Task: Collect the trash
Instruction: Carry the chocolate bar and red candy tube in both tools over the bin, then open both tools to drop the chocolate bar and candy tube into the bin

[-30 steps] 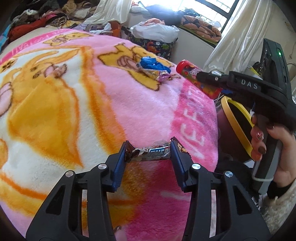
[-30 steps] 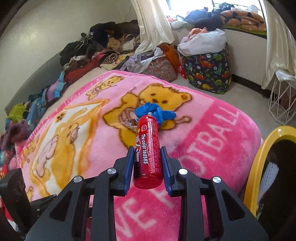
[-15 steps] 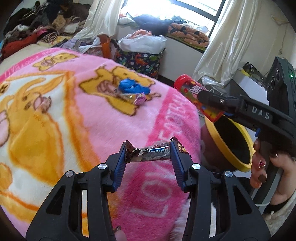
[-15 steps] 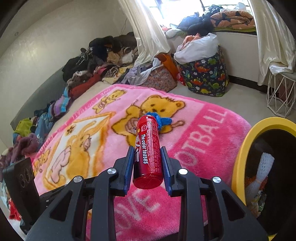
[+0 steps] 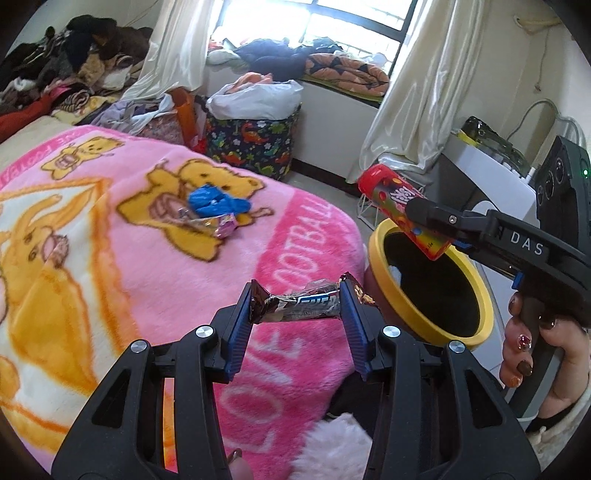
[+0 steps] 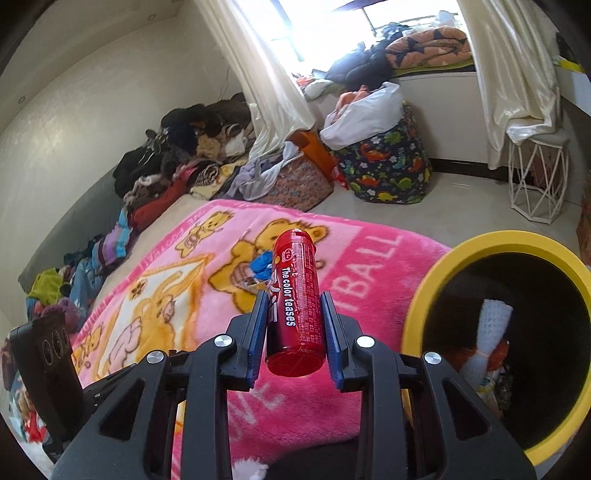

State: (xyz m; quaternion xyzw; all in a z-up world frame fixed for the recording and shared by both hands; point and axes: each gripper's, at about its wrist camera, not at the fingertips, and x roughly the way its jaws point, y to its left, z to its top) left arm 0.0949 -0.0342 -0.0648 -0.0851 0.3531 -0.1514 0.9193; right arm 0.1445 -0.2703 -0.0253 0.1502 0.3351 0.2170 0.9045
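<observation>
Left gripper (image 5: 298, 301) clamped on crinkled candy wrapper (image 5: 300, 305) above fleecy pink blanket (image 5: 155, 280); right gripper (image 6: 295, 325) gripping glossy red candy tube (image 6: 295, 302) beside round yellow-rimmed bin (image 6: 424, 295) — contents visible only from right wrist, hard to identify. Blue wrapper (image 5: 216, 201) mostly hidden there.

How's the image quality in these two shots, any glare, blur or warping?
Left wrist view: window blown out white, bin interior nearly black, straight edges bowed by fisheye. Right wrist view: window overexposed too, red tube sharp, corners vignetted dark.
</observation>
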